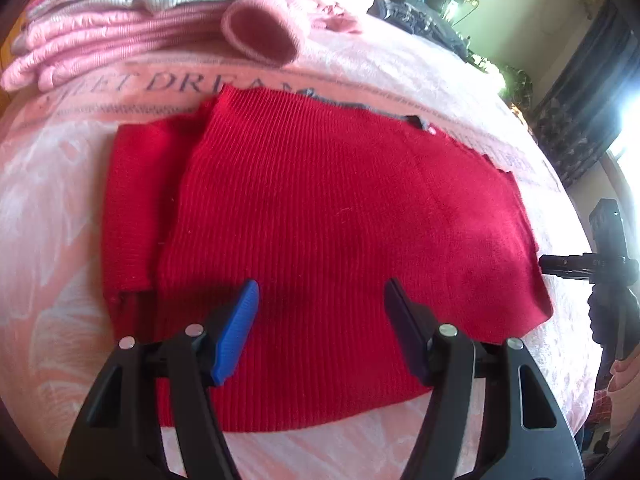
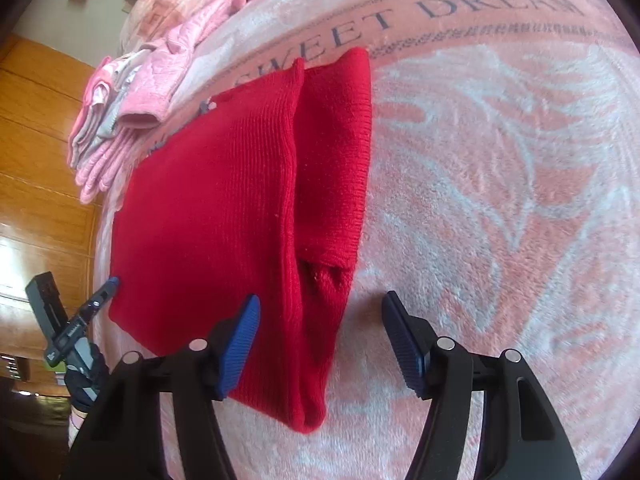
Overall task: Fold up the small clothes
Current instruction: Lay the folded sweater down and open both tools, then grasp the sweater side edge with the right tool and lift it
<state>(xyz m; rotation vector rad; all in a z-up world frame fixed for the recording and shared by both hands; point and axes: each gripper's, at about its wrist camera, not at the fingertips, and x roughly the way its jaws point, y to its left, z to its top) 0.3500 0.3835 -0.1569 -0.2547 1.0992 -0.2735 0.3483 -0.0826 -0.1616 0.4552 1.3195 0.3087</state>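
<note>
A red ribbed knit sweater (image 1: 320, 200) lies flat on the pink blanket, one sleeve folded along its side (image 2: 340, 152). In the left wrist view, my left gripper (image 1: 320, 286) hangs open just above the sweater's near edge, nothing between its blue pads. From the right wrist view, the same sweater (image 2: 208, 220) runs away from me. My right gripper (image 2: 320, 298) is open over its near corner, where the sleeve cuff ends, holding nothing. Each gripper shows in the other's view: the right gripper (image 1: 560, 266) at the sweater's right edge, the left gripper (image 2: 102, 294) at its left edge.
A stack of folded pink and grey clothes (image 1: 132, 20) sits on the blanket (image 2: 500, 200) beyond the sweater, with a pink cuff (image 1: 264, 30) poking out. The blanket reads "SWEET DREAM". Wooden panelling (image 2: 44, 160) stands beside the bed, dark clutter (image 1: 420, 0) at the far side.
</note>
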